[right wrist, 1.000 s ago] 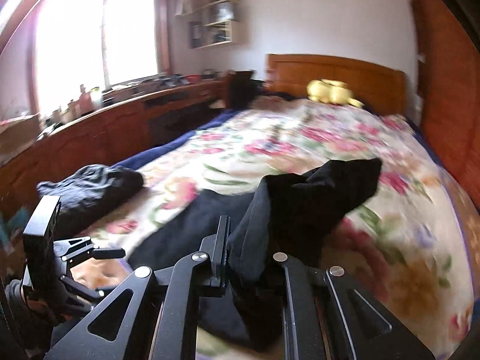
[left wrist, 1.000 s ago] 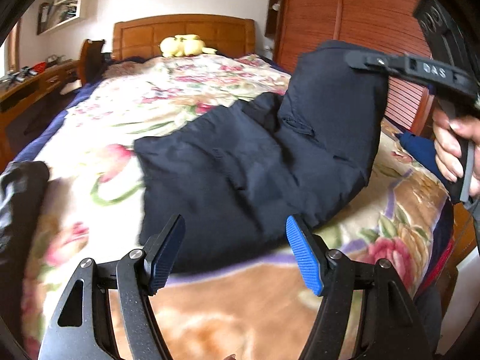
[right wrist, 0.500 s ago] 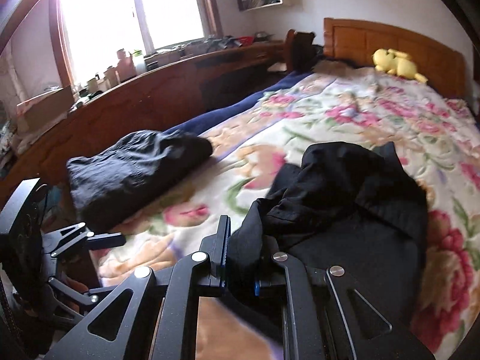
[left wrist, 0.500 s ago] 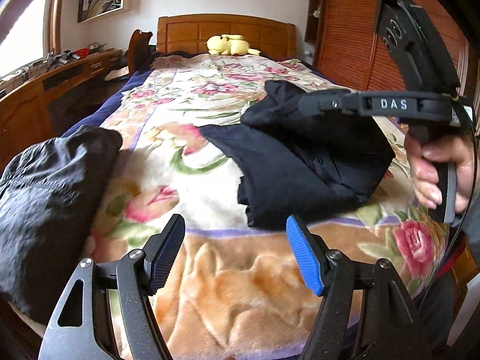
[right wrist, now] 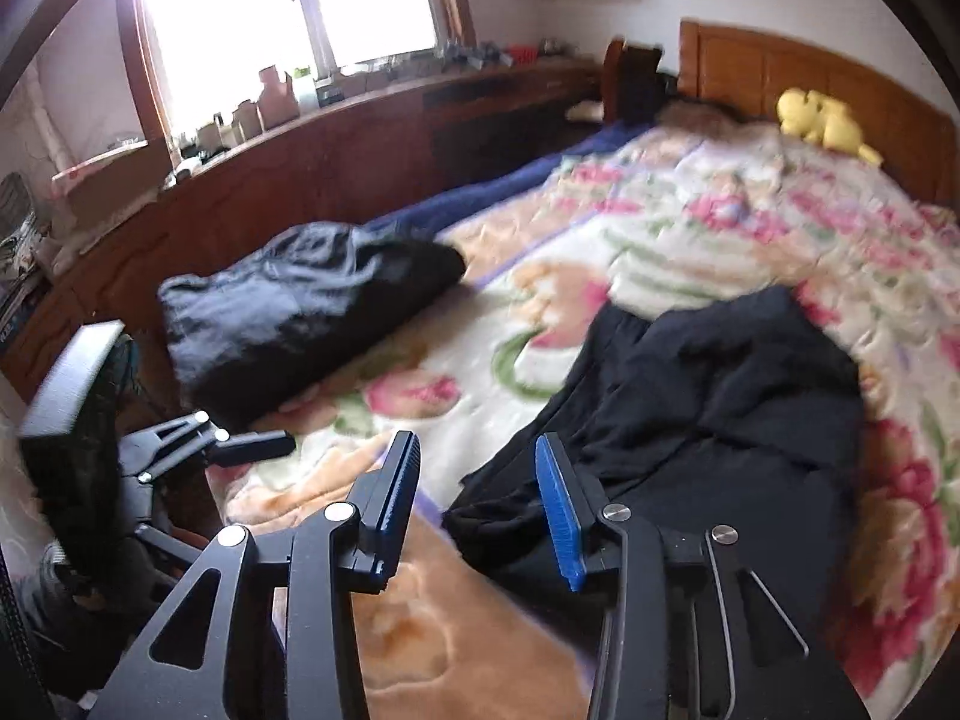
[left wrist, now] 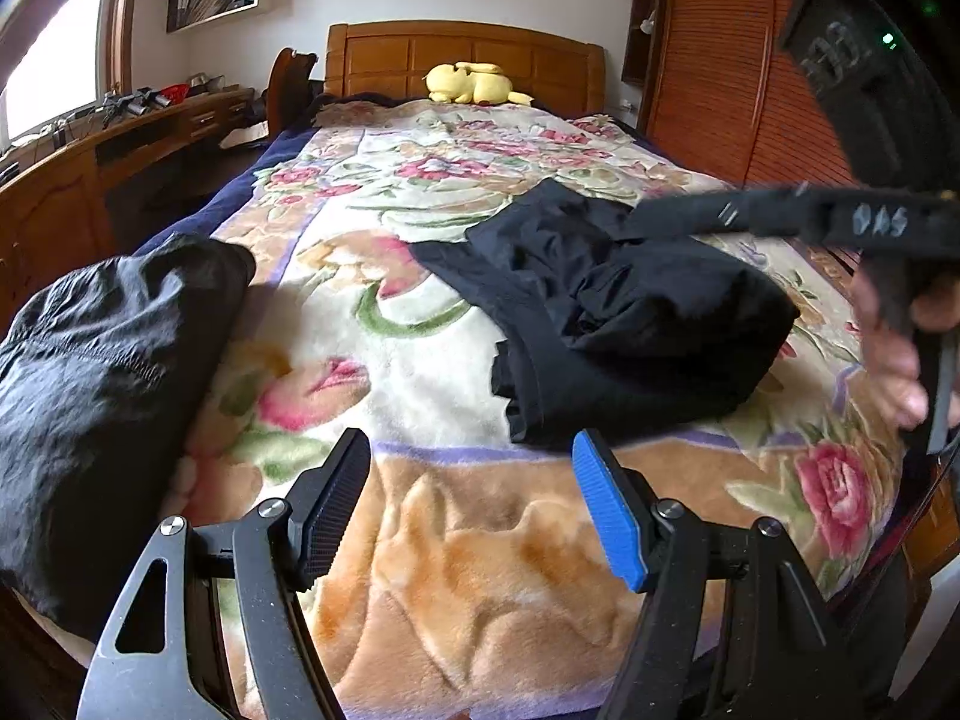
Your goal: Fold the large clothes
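Note:
A dark navy garment [left wrist: 624, 312] lies folded in a loose bundle on the floral blanket [left wrist: 420, 360], near the bed's foot on the right; it also shows in the right wrist view [right wrist: 708, 420]. My left gripper [left wrist: 471, 480] is open and empty, above the blanket's front edge, short of the garment. My right gripper [right wrist: 477, 480] is open and empty, just at the garment's near left edge. In the left wrist view the right gripper's body [left wrist: 780, 216] hovers over the garment.
A second dark bundle of clothing [left wrist: 102, 360] lies at the bed's left edge, also in the right wrist view [right wrist: 300, 312]. A yellow plush toy [left wrist: 474, 84] sits at the headboard. A wooden desk [right wrist: 360, 138] runs along the left, a wardrobe [left wrist: 720, 60] on the right.
My right gripper lowered the lifted half of the garment onto the rest, then opened and let it go. The left gripper stayed open and swung its view left.

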